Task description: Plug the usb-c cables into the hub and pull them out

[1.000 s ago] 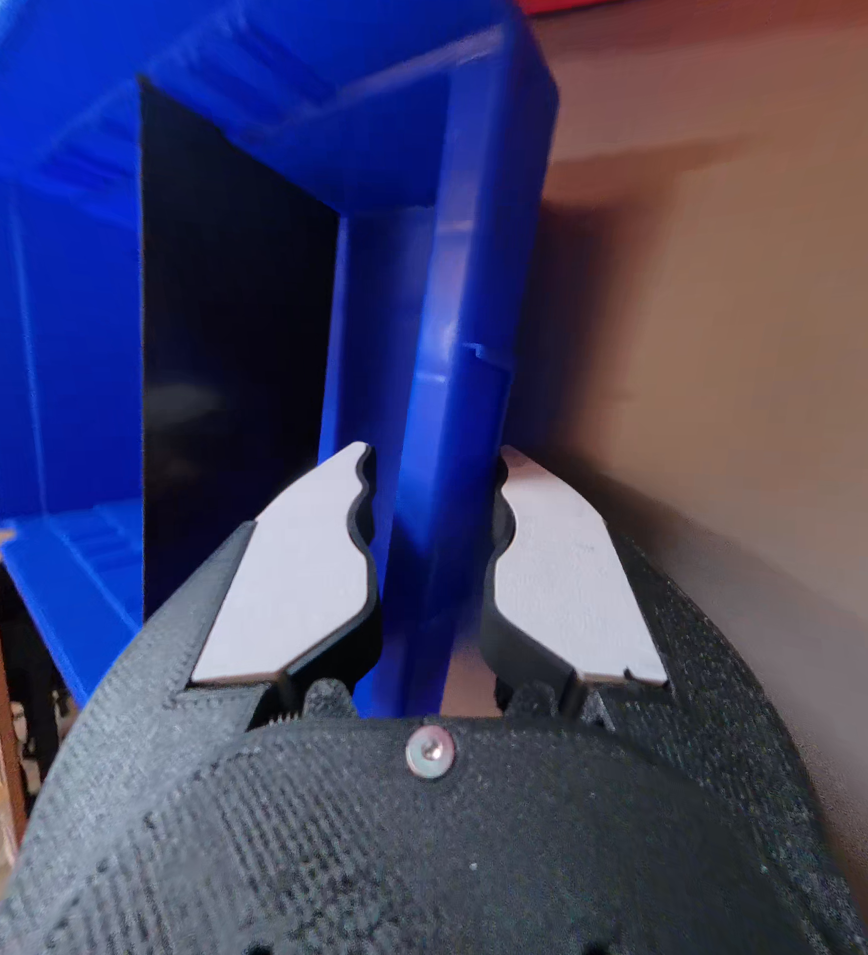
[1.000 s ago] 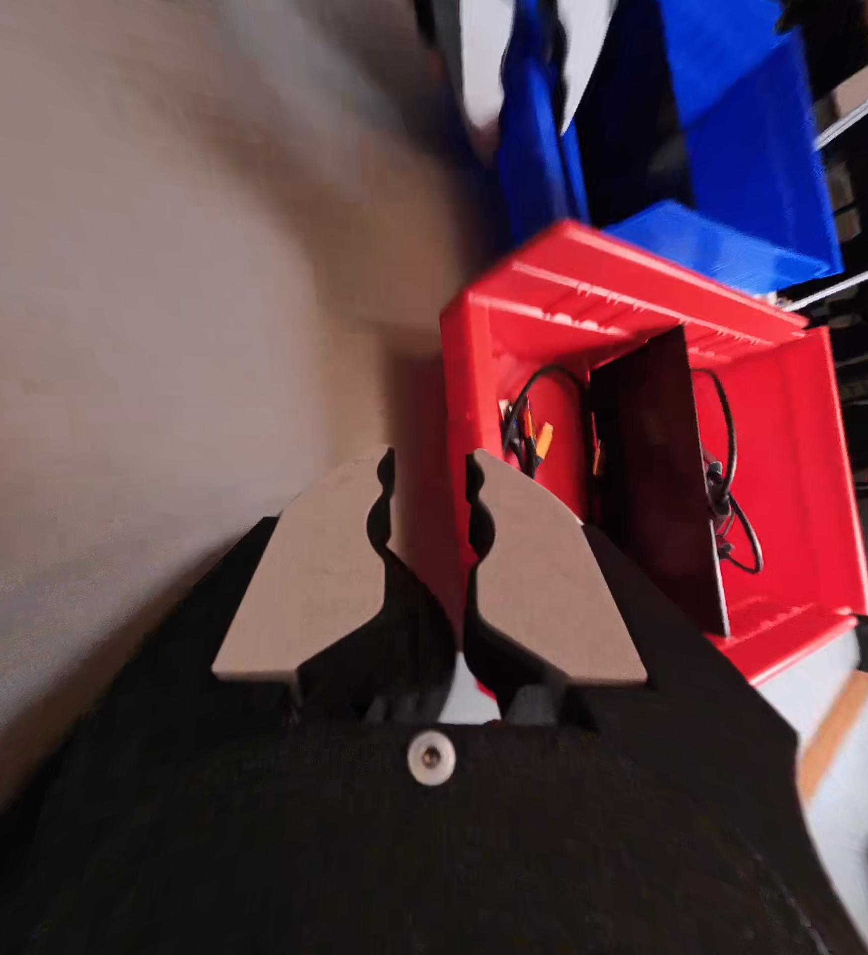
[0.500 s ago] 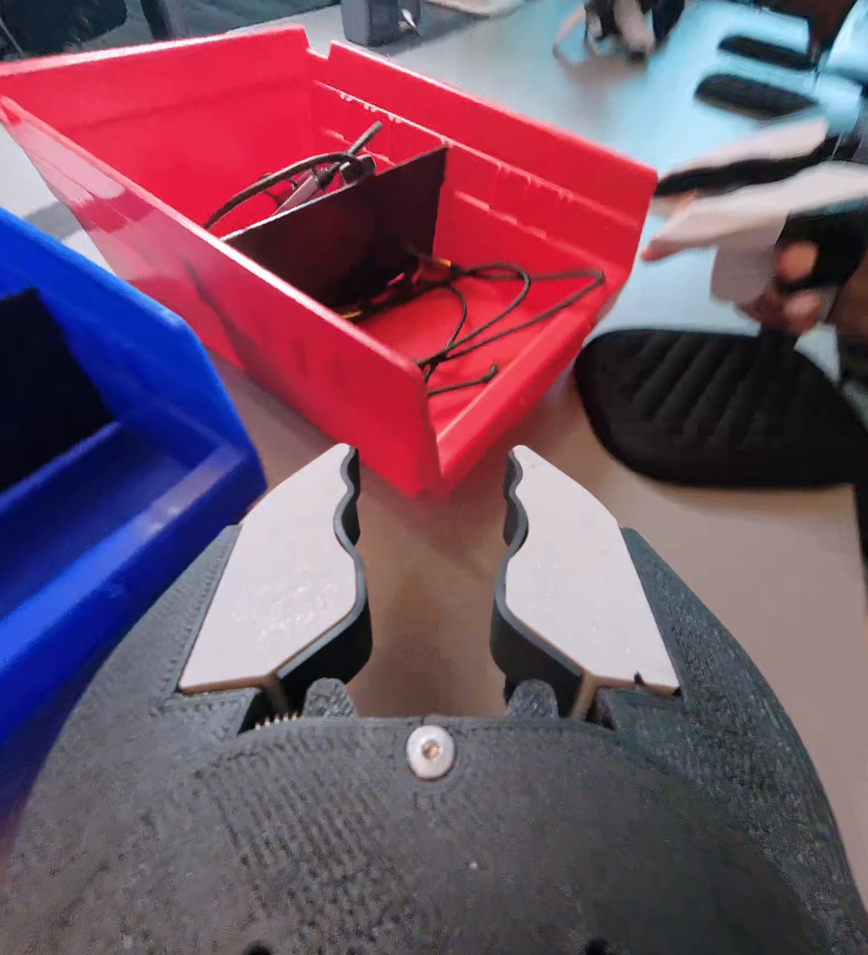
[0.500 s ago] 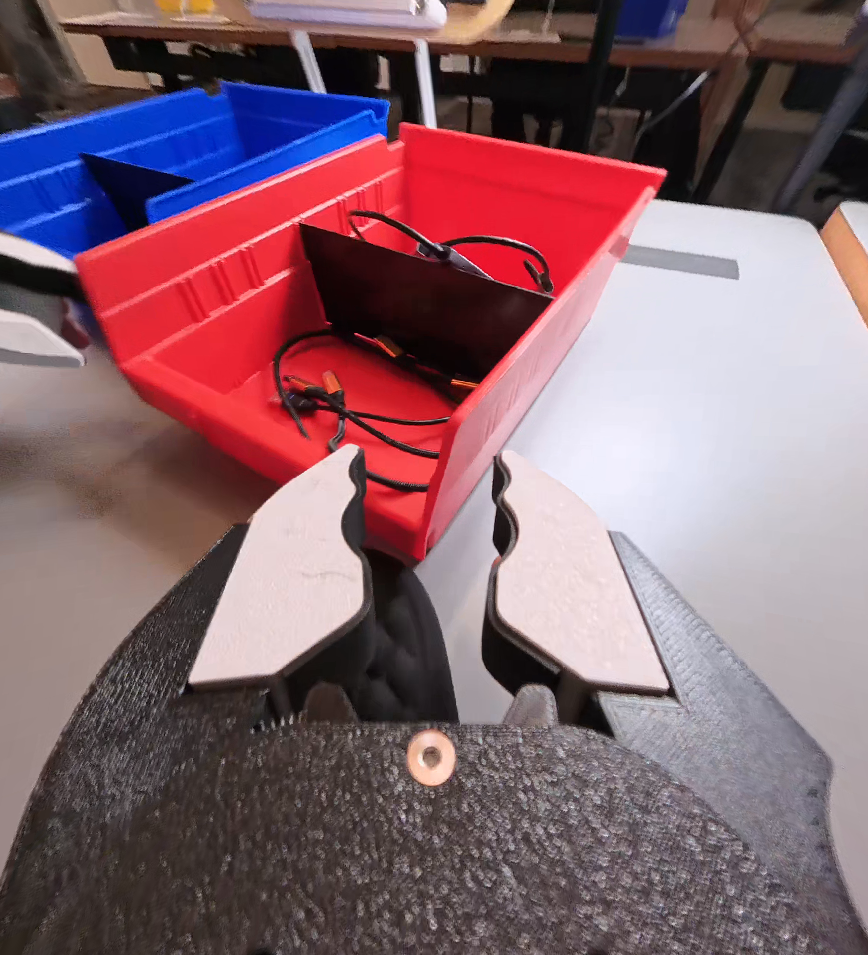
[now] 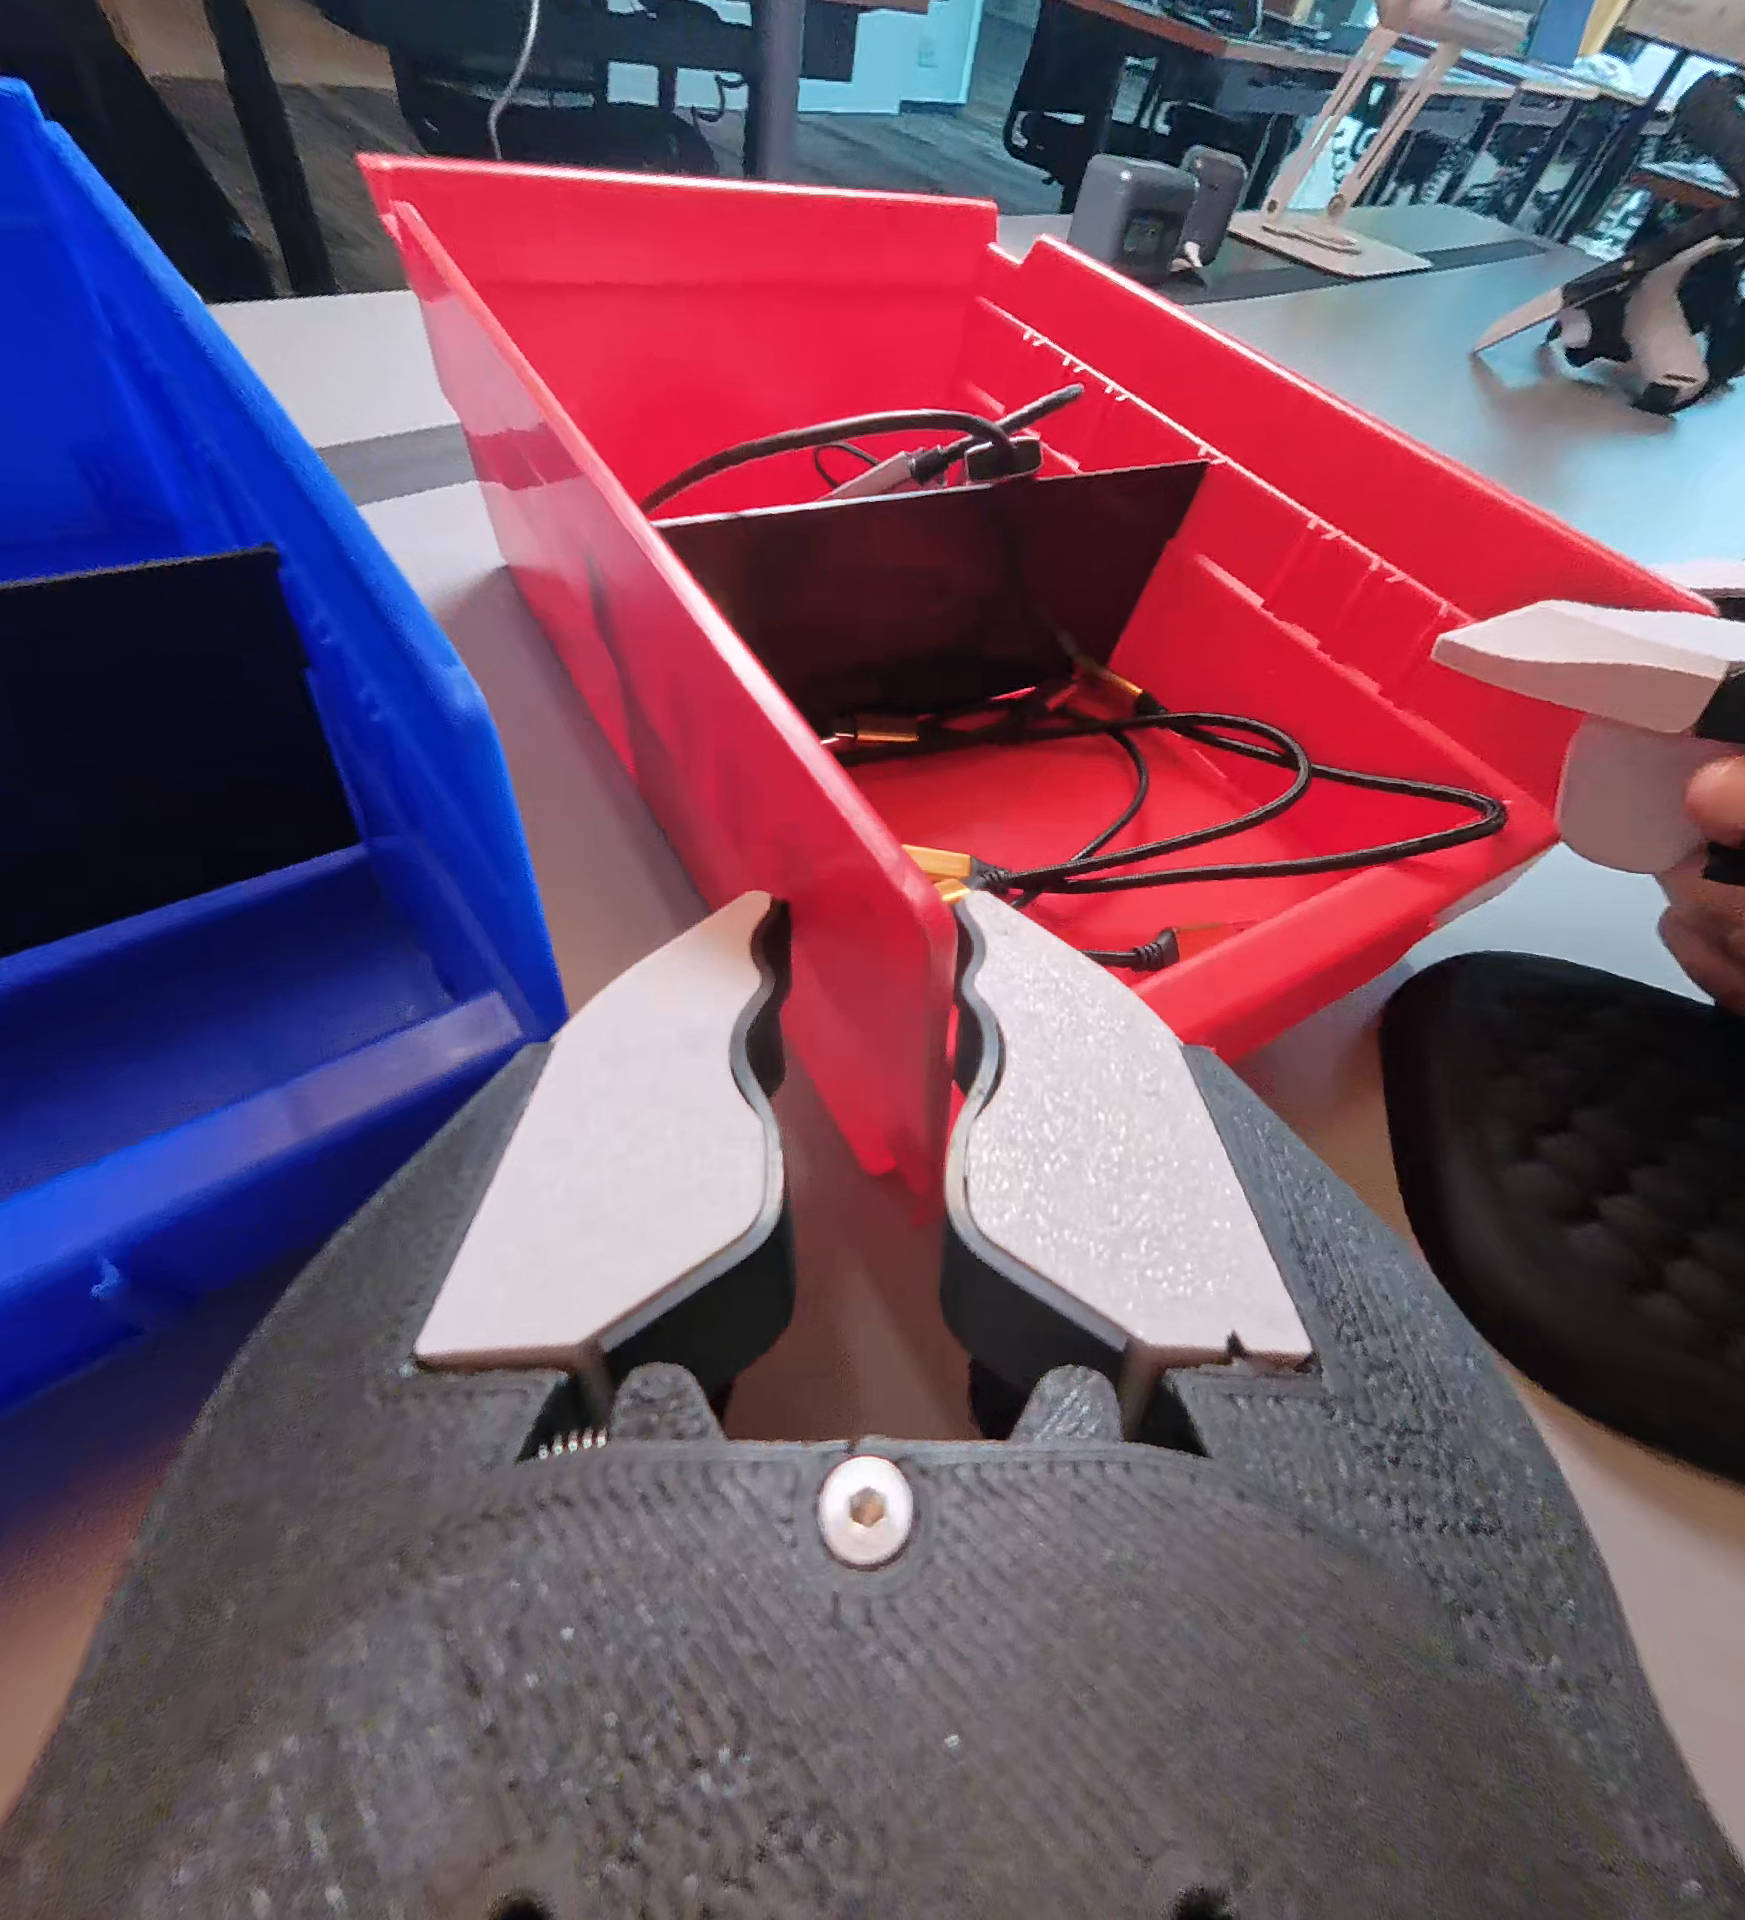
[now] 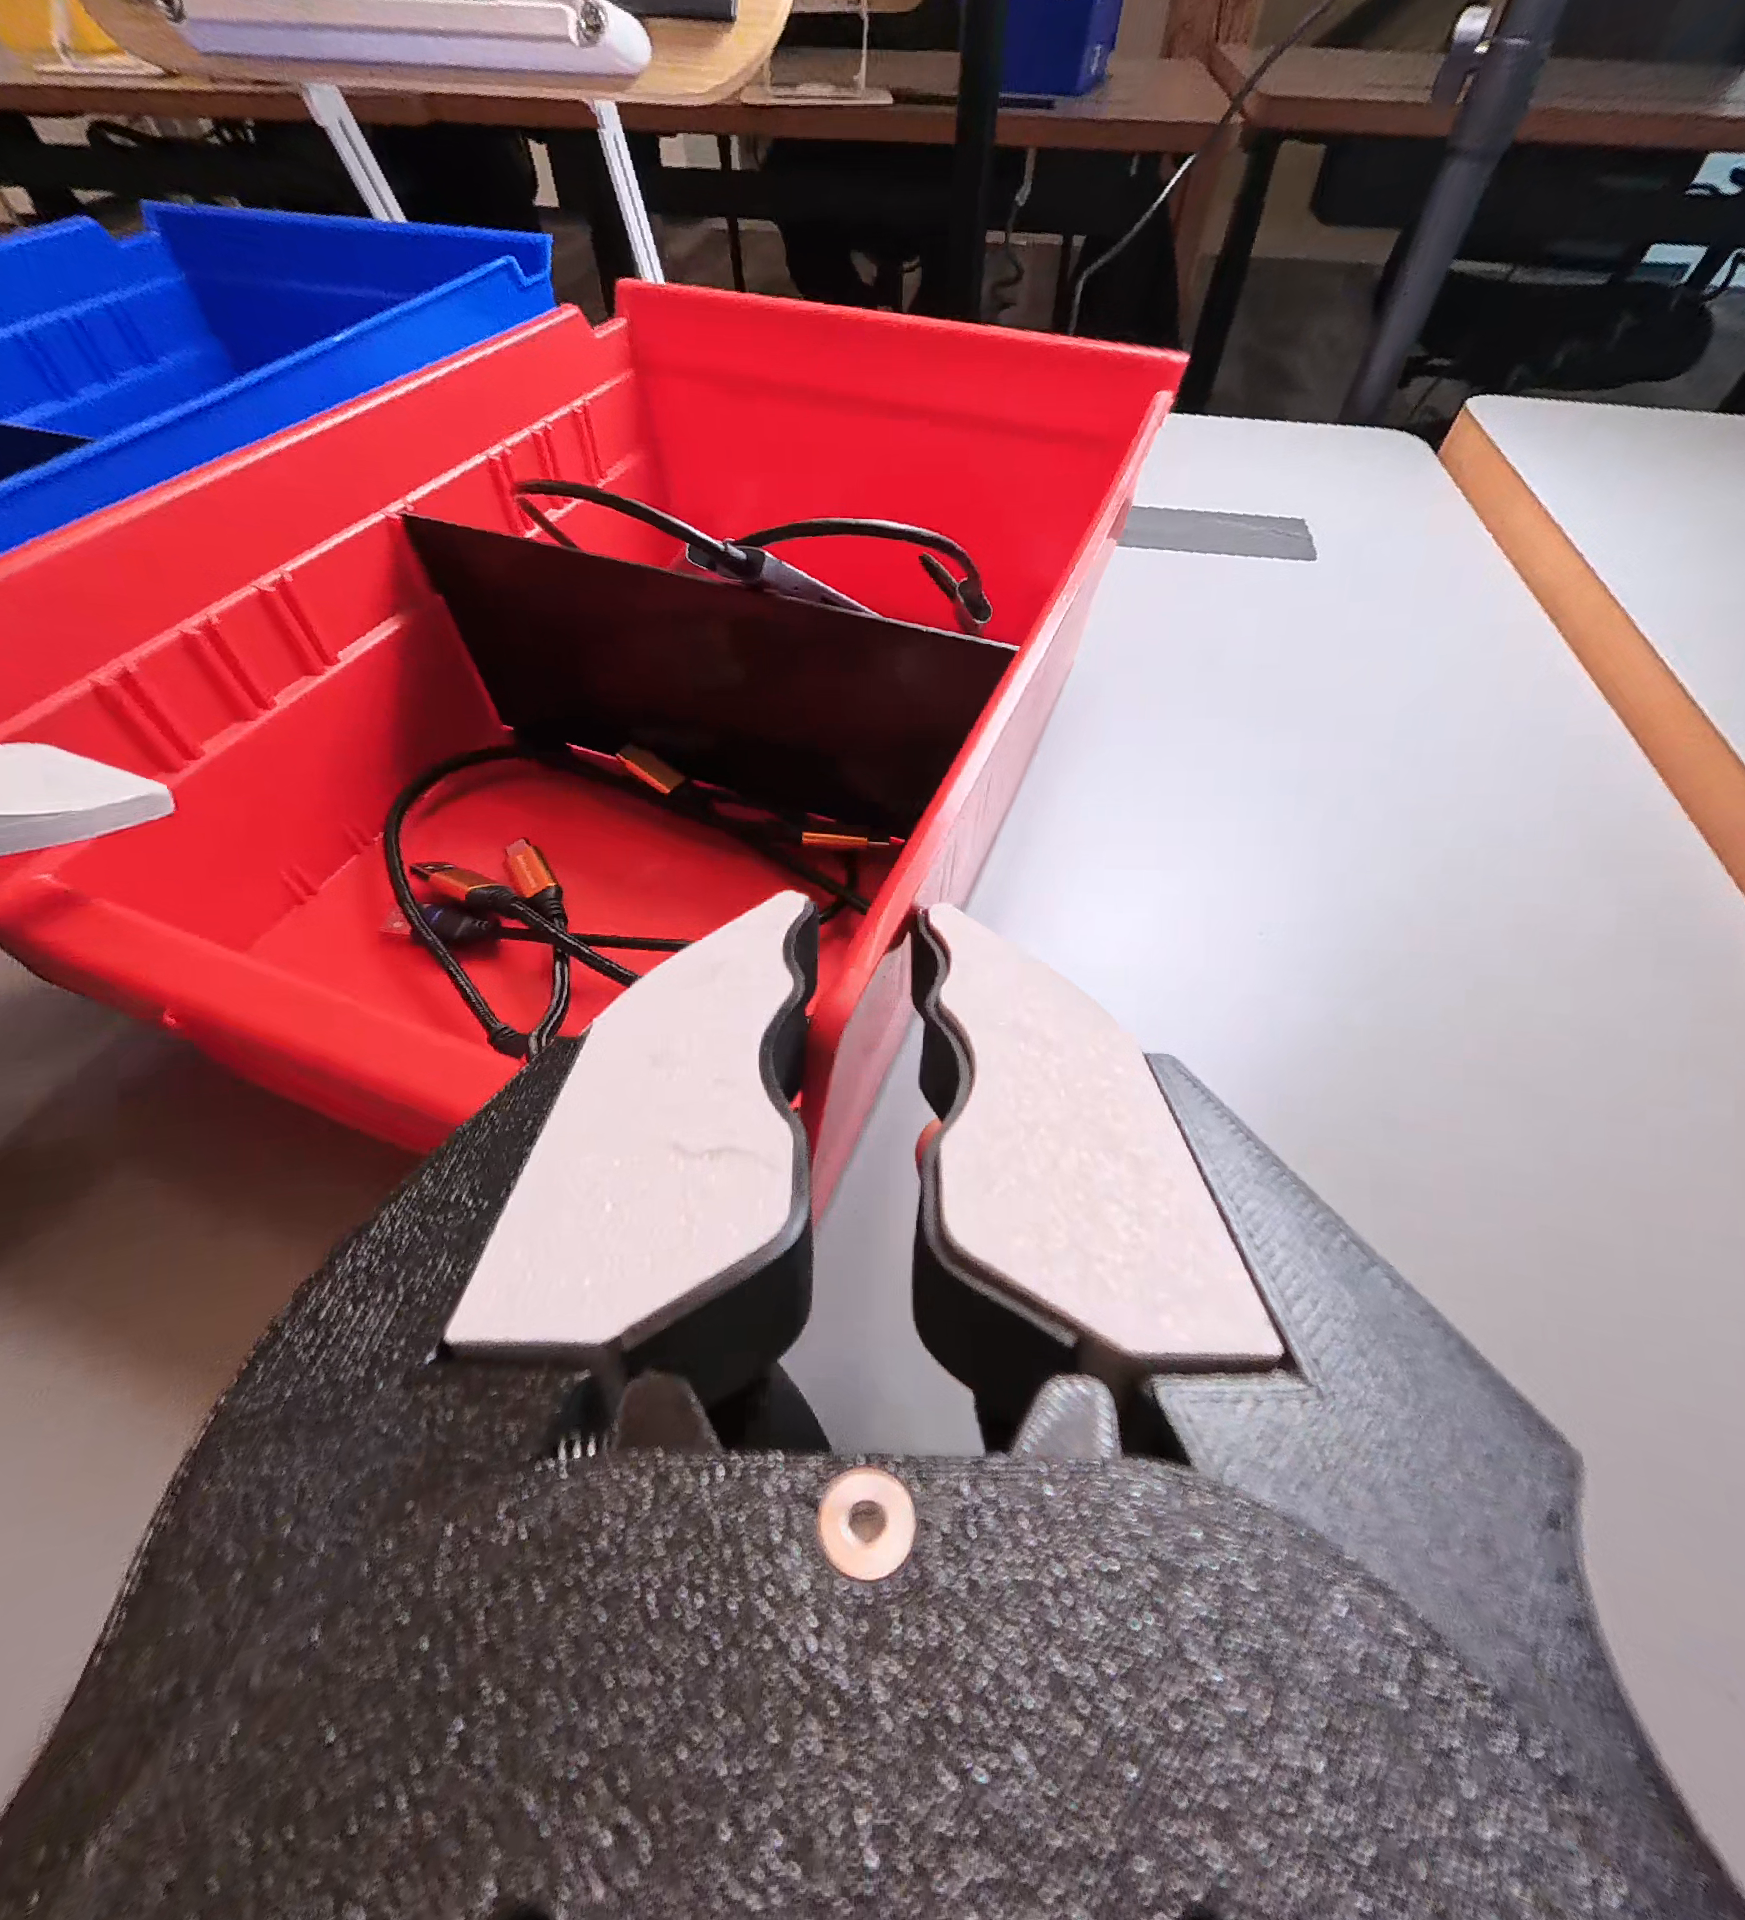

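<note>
A red bin (image 5: 743, 312) stands on the table, split by a black divider (image 5: 899, 582). Several black USB-C cables (image 5: 1263, 821) with orange plugs lie in its near part. A grey hub (image 5: 889, 478) with its own cable lies behind the divider. My left gripper (image 5: 868, 909) is shut on the bin's left wall near the front corner. In the right wrist view, my right gripper (image 6: 863, 914) is shut on the right wall of the red bin (image 6: 899, 416). The cables (image 6: 473, 904) and the hub (image 6: 795, 582) show there too.
A blue bin (image 5: 120, 1091) stands close to the left of the red one and also shows in the right wrist view (image 6: 224, 343). A black padded mat (image 5: 1626, 1195) lies on the table to the right. A second table's wooden edge (image 6: 1626, 675) runs along the far right. There is about 20 cm between the tips of the two grippers.
A second ago my left gripper held the blue bin's wall. Both grippers have since moved to the red bin's front corners, and their jaws have narrowed onto its side walls.
</note>
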A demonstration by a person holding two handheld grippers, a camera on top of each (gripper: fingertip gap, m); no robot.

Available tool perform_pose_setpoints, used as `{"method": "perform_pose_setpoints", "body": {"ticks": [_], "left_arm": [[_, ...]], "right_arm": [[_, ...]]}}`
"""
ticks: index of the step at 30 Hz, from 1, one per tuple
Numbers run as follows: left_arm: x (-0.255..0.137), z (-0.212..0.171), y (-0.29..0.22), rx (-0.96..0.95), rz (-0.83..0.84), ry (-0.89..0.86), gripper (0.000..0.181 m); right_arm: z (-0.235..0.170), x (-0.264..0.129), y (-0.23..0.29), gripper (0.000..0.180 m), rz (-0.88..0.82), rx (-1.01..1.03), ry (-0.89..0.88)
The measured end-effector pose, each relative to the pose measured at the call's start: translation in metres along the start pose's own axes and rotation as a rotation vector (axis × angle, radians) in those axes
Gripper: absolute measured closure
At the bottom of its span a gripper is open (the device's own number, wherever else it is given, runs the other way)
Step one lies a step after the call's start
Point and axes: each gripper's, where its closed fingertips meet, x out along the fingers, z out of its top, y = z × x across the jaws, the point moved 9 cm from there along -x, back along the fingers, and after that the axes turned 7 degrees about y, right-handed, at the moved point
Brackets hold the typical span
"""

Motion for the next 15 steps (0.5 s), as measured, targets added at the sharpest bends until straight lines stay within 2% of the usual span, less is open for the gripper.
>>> {"method": "perform_pose_setpoints", "body": {"ticks": [5,9,15], "left_arm": [[-0.003,-0.002,-0.017,0.101,0.039,0.016,0.154],[-0.017,0.014,-0.025,0.134,0.036,-0.044,0.155],[-0.068,0.057,-0.026,0.140,0.074,-0.199,0.157]], "right_arm": [[-0.001,-0.017,-0.002,0.167,-0.059,0.001,-0.051],[0.004,-0.039,0.003,0.167,-0.080,0.026,-0.125],[0.064,-0.074,0.027,0.164,-0.049,-0.043,-0.268]]}}
